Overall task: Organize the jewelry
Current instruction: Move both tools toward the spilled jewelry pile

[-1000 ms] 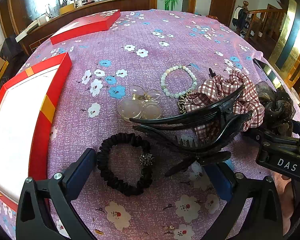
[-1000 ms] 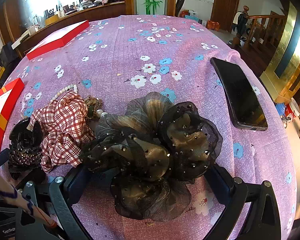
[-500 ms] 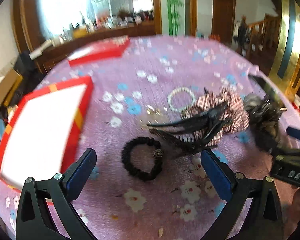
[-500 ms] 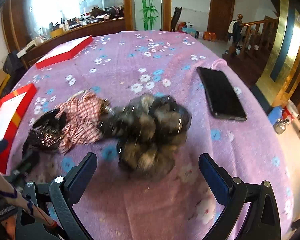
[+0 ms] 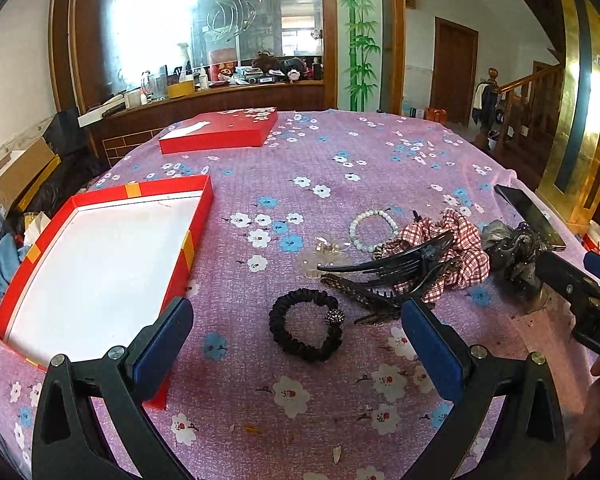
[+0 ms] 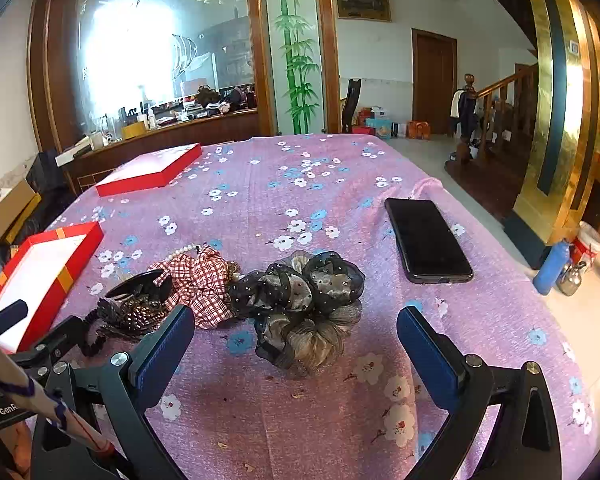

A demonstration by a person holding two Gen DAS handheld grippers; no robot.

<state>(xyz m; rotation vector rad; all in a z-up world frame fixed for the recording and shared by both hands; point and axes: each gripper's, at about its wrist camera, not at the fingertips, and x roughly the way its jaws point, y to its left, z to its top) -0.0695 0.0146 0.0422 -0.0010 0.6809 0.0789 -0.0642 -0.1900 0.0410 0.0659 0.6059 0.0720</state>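
My left gripper [image 5: 298, 344] is open and empty, raised above a black scrunchie [image 5: 306, 330] with a beaded ball. Beyond it lie a black claw clip [image 5: 396, 270], a clear flower clip [image 5: 324, 254], a pearl bracelet [image 5: 372, 230] and a plaid scrunchie [image 5: 456, 248]. An open red box [image 5: 100, 264] with a white inside sits to the left. My right gripper [image 6: 296, 354] is open and empty, raised above a dark sheer organza scrunchie [image 6: 308, 296]. The plaid scrunchie [image 6: 200, 284] and claw clip [image 6: 140, 296] lie to its left.
A red box lid [image 5: 220, 132] lies at the far side of the purple floral tablecloth [image 5: 340, 156]. A black phone [image 6: 426, 244] lies at the right near the table's edge. The right gripper's body [image 5: 580, 292] shows at the right of the left wrist view.
Both grippers have pulled back and risen away from the items, so more of the table and room shows. The accessories lie where they were.
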